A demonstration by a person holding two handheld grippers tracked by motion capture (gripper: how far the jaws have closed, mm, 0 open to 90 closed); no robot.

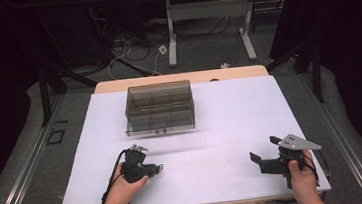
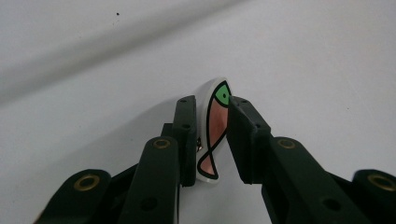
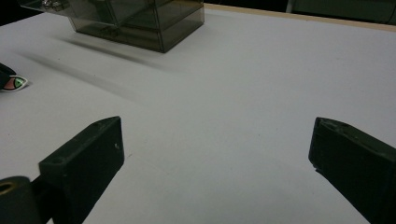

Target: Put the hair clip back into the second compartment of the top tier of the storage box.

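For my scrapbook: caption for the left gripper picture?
Left tongs pinching a little fish piece above the white table.

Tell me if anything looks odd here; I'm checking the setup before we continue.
Nothing stands out. The smoky plastic box sits level and closed on the white table. The left gripper pinches a small fish tile cleanly. The right gripper hangs open.

Black fingers point(image 2: 187, 135), brass screws; right gripper point(image 1: 267, 158) grey three-cornered plate.
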